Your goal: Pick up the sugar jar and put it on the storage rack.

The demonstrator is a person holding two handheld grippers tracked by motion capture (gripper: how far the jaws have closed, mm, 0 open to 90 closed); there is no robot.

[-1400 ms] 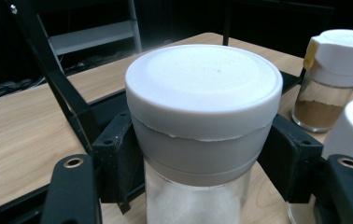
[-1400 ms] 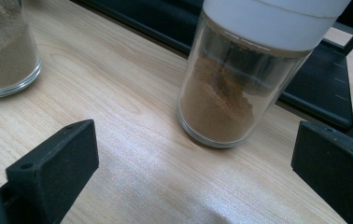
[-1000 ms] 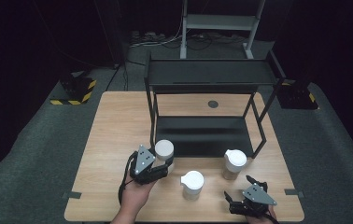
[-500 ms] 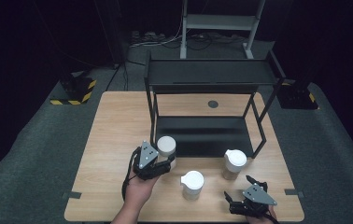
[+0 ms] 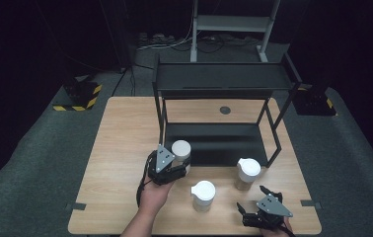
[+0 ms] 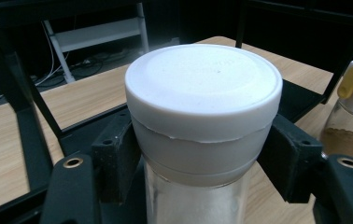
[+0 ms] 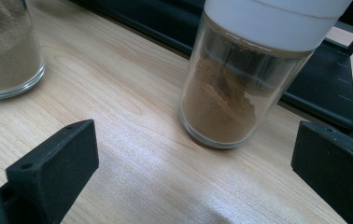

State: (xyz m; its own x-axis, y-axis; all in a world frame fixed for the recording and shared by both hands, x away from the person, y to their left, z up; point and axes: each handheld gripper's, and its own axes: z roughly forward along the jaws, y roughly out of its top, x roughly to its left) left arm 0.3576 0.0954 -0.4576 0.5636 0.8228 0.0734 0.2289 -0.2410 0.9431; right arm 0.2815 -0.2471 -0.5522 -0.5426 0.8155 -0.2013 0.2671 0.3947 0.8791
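Left gripper [image 5: 177, 167] carried jar [image 6: 202, 121] rackward, clamped below lid, right gripper [image 7: 198, 186] open.

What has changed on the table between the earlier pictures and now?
The left gripper, shut on the white-lidded jar, has carried it a little way toward the lower shelf of the black rack; the grip has not changed. The right gripper stays open and in place near the table's front edge. The middle jar and the jar with the spout lid stand where they were.
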